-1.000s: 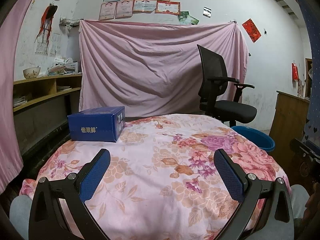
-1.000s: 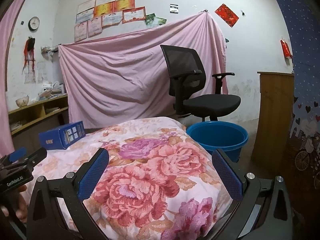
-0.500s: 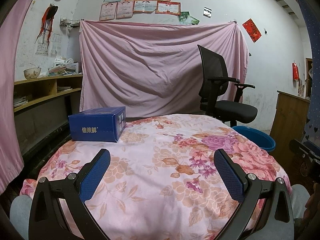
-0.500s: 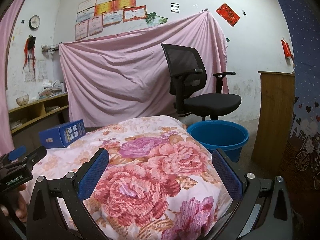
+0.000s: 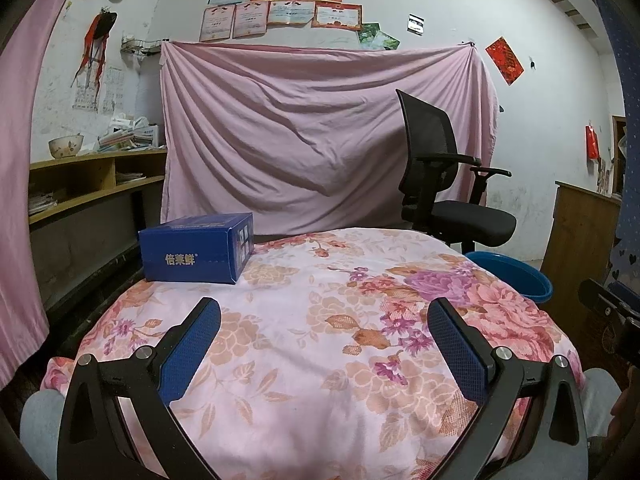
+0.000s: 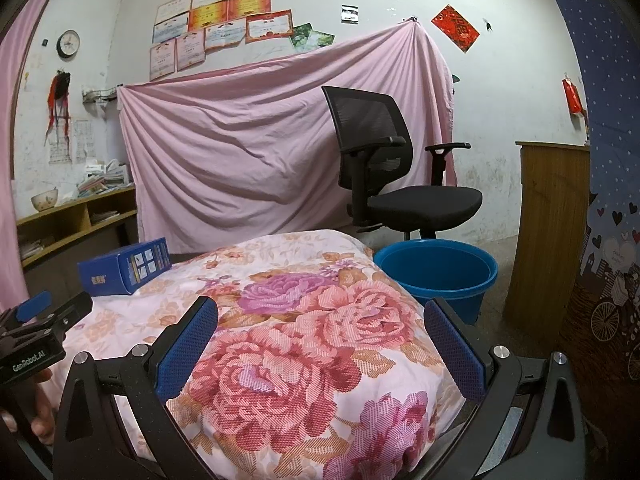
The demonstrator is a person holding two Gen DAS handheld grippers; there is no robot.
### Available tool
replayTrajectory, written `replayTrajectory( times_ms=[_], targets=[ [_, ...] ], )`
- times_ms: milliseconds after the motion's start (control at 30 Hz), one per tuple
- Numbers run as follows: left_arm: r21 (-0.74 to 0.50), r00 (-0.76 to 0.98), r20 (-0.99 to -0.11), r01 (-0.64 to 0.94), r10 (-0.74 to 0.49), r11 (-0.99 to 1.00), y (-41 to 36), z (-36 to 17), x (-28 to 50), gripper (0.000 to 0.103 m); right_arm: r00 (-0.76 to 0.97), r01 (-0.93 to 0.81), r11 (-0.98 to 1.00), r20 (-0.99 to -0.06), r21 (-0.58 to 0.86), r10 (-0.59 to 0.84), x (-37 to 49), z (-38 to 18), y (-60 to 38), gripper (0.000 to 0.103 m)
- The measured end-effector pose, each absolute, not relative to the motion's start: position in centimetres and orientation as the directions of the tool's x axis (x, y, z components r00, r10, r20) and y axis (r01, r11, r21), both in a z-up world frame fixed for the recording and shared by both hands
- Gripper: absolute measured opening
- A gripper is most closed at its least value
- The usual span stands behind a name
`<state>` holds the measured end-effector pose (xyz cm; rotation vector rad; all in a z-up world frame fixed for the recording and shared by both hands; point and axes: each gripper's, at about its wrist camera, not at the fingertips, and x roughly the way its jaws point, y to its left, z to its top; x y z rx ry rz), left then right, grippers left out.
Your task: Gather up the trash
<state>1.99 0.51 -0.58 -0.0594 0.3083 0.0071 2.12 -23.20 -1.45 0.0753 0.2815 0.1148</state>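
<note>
Ahead, floral-clothed table (image 5: 320,320) with blue box (image 5: 196,254), blue bucket (image 6: 436,272) alongside.

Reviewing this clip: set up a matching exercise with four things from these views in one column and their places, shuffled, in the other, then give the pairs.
1. blue box
2. blue bucket
3. office chair
4. bowl

A. on the floor beside the floral-covered table
B. on the wooden shelf
C. on the floral cloth, far left
D. in front of the pink sheet

Pairs: 1-C, 2-A, 3-D, 4-B
</note>
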Motion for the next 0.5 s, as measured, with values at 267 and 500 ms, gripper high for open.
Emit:
replayTrajectory(
  times_ms=[267, 500],
  targets=[
    [-0.057, 0.953, -0.304, -0.016, -0.002, 0.998, 0.51, -0.58, 1.99, 0.101, 0.954, -0.102, 0.991, -0.273, 0.091, 0.123, 2.12, -1.41, -23.24, 0.103],
    [-0.056, 0.953, -0.303, -0.015, -0.002, 0.998, 0.53, -0.58, 1.99, 0.101, 0.954, -0.103, 0.991, -0.273, 0.091, 0.124, 2.13, -1.39, -23.27, 0.103]
  ],
)
